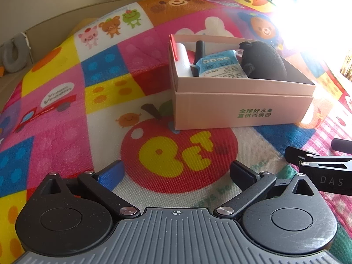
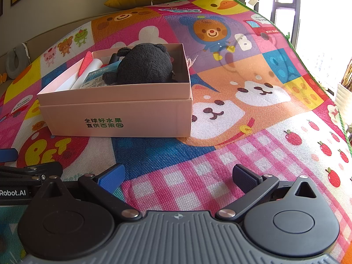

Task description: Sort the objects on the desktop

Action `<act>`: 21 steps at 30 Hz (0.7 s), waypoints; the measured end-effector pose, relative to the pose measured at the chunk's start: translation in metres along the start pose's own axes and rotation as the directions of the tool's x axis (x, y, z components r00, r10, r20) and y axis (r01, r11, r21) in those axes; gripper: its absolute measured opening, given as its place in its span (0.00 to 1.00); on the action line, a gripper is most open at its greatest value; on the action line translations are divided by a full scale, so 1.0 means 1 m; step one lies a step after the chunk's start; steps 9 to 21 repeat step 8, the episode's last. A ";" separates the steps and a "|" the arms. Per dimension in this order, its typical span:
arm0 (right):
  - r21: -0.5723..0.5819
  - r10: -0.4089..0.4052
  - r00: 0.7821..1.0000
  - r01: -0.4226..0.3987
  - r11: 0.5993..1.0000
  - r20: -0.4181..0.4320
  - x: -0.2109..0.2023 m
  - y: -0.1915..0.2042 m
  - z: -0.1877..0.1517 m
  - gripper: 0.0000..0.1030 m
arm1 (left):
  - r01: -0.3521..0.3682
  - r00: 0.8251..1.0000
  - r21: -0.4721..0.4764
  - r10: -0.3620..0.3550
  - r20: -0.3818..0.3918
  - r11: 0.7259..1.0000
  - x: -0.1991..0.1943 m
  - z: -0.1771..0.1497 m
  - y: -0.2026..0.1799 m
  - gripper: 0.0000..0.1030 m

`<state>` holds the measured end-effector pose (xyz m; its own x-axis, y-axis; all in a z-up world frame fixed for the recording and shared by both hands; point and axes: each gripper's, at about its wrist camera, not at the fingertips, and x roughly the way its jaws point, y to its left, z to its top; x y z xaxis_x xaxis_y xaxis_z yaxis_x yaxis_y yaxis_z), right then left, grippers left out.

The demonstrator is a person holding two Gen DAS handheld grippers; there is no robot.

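Both tongs, left tongs point(image 1: 176, 173) and right tongs point(image 2: 178, 176), gape apart and empty over the play mat point(image 2: 242, 154). The pink box point(image 2: 114, 114) ahead holds the plush toy point(image 2: 143, 66); likely finished, so withdraw gently, avoiding the box.

Bright play mat point(image 2: 253, 70) all over, with pink, yellow, blue and orange squares, cartoon bears, a red apple with yellow letters at 6 o'clock, and pink-and-white checks with little red strawberries at 4 o'clock. Pale pink box point(image 2: 123, 114) with green letters on its side. Inside, a dark grey fuzzy plush toy point(image 2: 145, 66), a light blue packet point(image 1: 217, 65), a white roll point(image 1: 183, 59).
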<state>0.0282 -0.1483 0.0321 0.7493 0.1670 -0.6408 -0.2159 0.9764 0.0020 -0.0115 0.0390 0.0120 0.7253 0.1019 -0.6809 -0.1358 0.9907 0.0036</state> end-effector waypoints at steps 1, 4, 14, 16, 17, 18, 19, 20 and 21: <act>0.000 0.000 1.000 0.000 1.000 0.000 0.000 0.000 0.000 1.00 | 0.000 1.000 -0.003 0.000 -0.001 1.000 0.000 0.000 0.000 1.00; 0.000 0.000 1.000 0.000 1.000 0.000 0.000 0.000 0.000 1.00 | 0.005 1.000 -0.009 -0.005 -0.004 1.000 0.001 0.002 0.001 1.00; 0.000 0.000 1.000 0.000 1.000 0.000 0.000 0.000 0.000 1.00 | 0.022 1.000 0.003 -0.022 -0.006 1.000 0.000 0.002 0.003 1.00; 0.000 0.000 1.000 0.000 1.000 0.000 0.000 0.000 0.000 1.00 | 0.022 1.000 0.003 -0.022 -0.006 1.000 0.000 0.002 0.003 1.00; 0.000 0.000 1.000 0.000 1.000 0.000 0.000 0.000 0.000 1.00 | 0.022 1.000 0.003 -0.022 -0.006 1.000 0.000 0.002 0.003 1.00; 0.000 0.000 1.000 0.000 1.000 0.000 0.000 0.000 0.000 1.00 | 0.022 1.000 0.003 -0.022 -0.006 1.000 0.000 0.002 0.003 1.00; 0.000 0.000 1.000 0.000 1.000 0.000 0.000 0.000 0.000 1.00 | 0.022 1.000 0.003 -0.022 -0.006 1.000 0.000 0.002 0.003 1.00; 0.000 0.000 1.000 0.000 1.000 0.000 0.000 0.000 0.000 1.00 | 0.022 1.000 0.003 -0.022 -0.006 1.000 0.000 0.002 0.003 1.00; 0.000 0.000 1.000 0.000 1.000 0.000 0.000 0.000 0.000 1.00 | 0.022 1.000 0.003 -0.022 -0.006 1.000 0.000 0.002 0.003 1.00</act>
